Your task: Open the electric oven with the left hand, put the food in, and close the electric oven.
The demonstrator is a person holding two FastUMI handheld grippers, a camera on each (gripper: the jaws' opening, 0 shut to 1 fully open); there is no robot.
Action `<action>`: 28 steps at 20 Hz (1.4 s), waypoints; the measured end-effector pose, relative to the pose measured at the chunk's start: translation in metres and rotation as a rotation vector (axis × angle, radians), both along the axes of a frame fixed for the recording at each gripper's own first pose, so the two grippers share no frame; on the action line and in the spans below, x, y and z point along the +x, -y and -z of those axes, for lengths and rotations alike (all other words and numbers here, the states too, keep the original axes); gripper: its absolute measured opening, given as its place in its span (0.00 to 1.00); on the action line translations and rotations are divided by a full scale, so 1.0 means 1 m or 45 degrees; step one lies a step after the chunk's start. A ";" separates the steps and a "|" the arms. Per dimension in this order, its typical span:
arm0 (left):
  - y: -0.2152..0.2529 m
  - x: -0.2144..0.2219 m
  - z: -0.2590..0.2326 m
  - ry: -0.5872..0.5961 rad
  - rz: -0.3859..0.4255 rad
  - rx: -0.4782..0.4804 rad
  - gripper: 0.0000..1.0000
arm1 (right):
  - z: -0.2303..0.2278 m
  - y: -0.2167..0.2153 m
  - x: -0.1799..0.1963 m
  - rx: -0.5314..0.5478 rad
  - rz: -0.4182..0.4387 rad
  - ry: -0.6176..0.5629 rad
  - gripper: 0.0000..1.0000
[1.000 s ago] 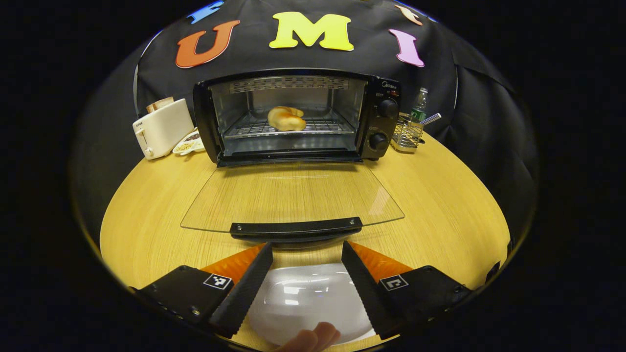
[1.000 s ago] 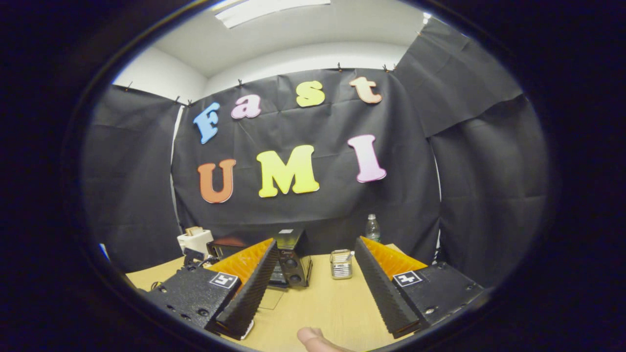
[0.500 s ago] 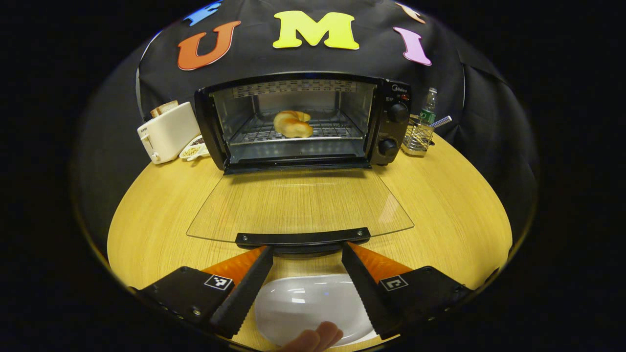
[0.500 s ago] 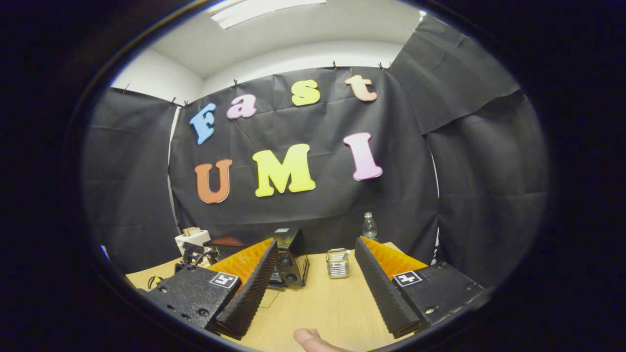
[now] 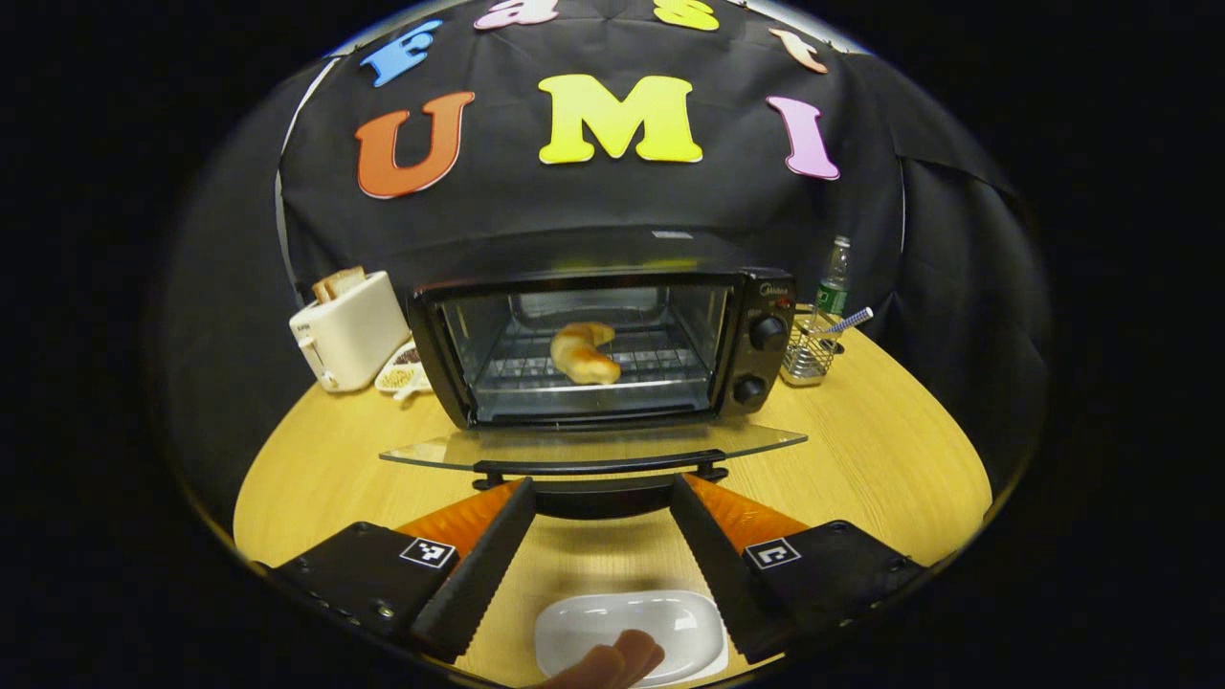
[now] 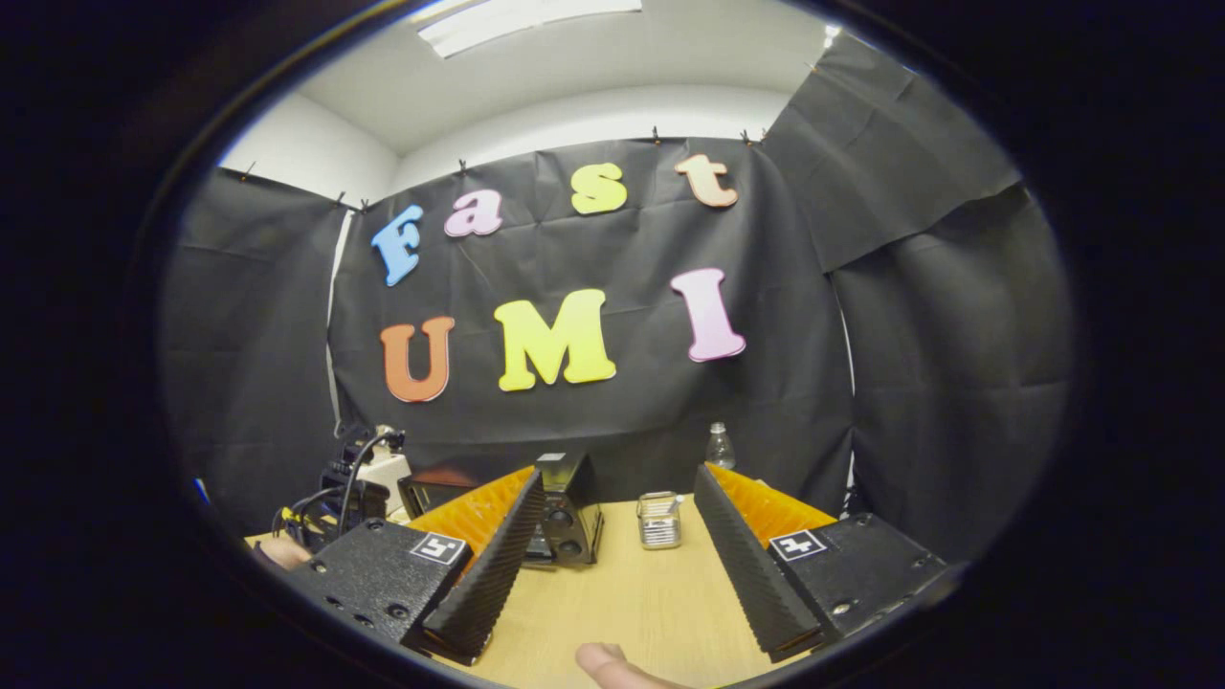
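The black electric oven (image 5: 612,344) stands at the back of the round wooden table (image 5: 880,459). A golden croissant (image 5: 582,352) lies on its wire rack. The glass door (image 5: 593,446) hangs roughly level, seen almost edge-on, and its black handle (image 5: 598,469) sits right at the tips of my left gripper (image 5: 601,488), which is open with nothing held. An empty white plate (image 5: 627,632) lies below, between the fingers. My right gripper (image 6: 617,478) is open and empty above the table, aimed at the oven (image 6: 565,507) from the right. The left gripper (image 6: 349,488) with its cables shows there too.
A white toaster (image 5: 349,325) with bread and a small dish of seeds (image 5: 402,375) stand left of the oven. A wire basket (image 5: 809,352) and a water bottle (image 5: 835,277) stand to its right. A person's fingertips (image 5: 612,662) show at the bottom edge.
The door has come up from lying flat and now looks edge-on, with my left gripper rising at its handle. The plate looks smaller and farther below. The right gripper has barely moved.
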State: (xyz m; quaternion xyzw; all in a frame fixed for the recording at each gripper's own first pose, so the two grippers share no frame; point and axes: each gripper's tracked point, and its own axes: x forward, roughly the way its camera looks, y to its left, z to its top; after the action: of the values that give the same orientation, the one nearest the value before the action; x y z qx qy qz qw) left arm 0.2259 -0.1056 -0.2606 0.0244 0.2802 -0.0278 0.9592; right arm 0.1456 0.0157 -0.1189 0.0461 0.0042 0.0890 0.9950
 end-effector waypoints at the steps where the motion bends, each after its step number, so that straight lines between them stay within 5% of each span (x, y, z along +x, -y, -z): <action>1: -0.001 0.007 -0.008 0.024 0.002 -0.003 0.95 | 0.000 0.002 -0.002 -0.006 0.008 0.000 0.97; 10: -0.026 0.072 -0.041 0.100 -0.013 -0.124 0.98 | -0.019 0.015 -0.044 -0.003 0.060 0.025 0.96; 19: -0.043 -0.032 -0.149 0.429 0.015 -0.164 0.94 | -0.038 0.006 -0.081 -0.073 0.075 0.043 0.96; 28: -0.055 -0.158 -0.202 0.642 -0.014 -0.119 0.94 | -0.060 0.002 -0.137 -0.027 0.109 0.108 1.00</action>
State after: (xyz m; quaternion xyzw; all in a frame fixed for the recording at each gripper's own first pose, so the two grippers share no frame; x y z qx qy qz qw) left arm 0.0681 -0.0505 -0.0586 -0.0152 0.0306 -0.0286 0.9990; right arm 0.0083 0.0136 -0.0593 0.0318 -0.0392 0.0482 0.9976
